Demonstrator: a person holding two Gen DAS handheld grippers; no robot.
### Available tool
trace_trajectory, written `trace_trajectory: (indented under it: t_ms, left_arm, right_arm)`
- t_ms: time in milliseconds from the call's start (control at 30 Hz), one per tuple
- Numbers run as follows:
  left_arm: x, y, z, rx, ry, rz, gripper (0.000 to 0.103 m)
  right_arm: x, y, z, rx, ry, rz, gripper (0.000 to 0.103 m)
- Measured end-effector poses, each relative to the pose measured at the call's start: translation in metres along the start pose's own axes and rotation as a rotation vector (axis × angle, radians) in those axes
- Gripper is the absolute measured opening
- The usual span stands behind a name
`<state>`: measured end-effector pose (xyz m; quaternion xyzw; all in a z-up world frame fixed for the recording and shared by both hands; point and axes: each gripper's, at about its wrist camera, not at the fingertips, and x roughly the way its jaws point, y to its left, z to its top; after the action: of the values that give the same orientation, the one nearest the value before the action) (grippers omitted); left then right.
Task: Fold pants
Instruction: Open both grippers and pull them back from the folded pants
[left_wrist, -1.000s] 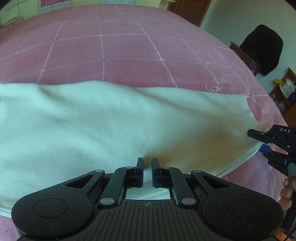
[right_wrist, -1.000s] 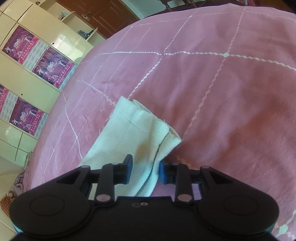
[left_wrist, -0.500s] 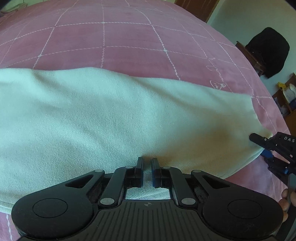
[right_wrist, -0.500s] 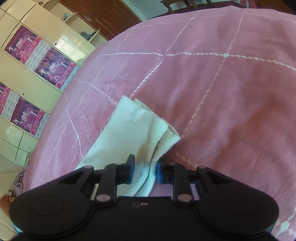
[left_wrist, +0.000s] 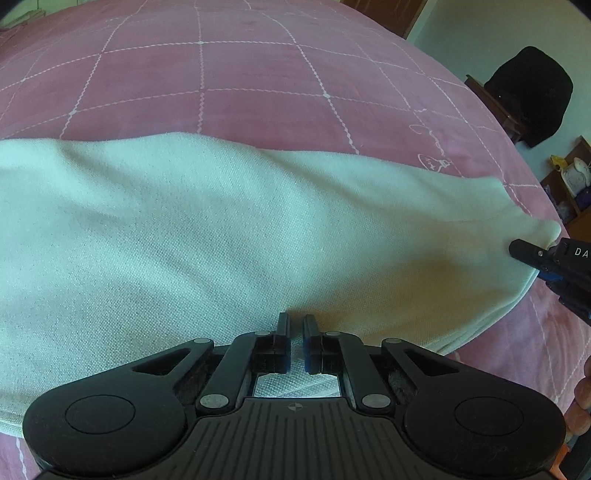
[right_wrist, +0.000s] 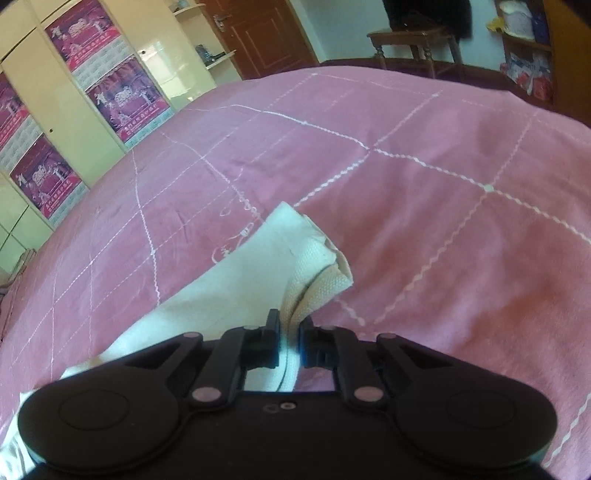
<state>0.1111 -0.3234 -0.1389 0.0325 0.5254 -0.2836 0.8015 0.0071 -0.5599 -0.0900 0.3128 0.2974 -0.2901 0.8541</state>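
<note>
Left tool (left_wrist: 296, 334) clenched on the near edge of the white pants (left_wrist: 207, 236). Right tool (right_wrist: 287, 332) grips their bunched end above the pink bed (right_wrist: 424, 229).

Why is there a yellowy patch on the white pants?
The pants do carry a yellowish-brown smudge near the end pinched by the right hand-held gripper. It looks like a stain, though lighting may exaggerate it.
</note>
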Motion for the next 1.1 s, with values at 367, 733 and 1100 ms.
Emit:
trace_trajectory:
  t_ms: [367, 733, 1100]
  left_arm:
    - [-0.054, 0.073, -0.001, -0.022, -0.072, 0.062, 0.007]
    - [-0.103, 0.220, -0.043, -0.279, -0.106, 0.187, 0.007]
    - [-0.107, 0.232, -0.046, -0.402, -0.086, -0.008, 0.007]
  right_arm:
    - [-0.025, 0.077, 0.006, -0.126, -0.032, 0.121, 0.009]
    - [-0.033, 0.227, -0.080, -0.368, 0.105, 0.415, 0.010]
    - [-0.025, 0.251, -0.142, -0.420, 0.300, 0.427, 0.062]
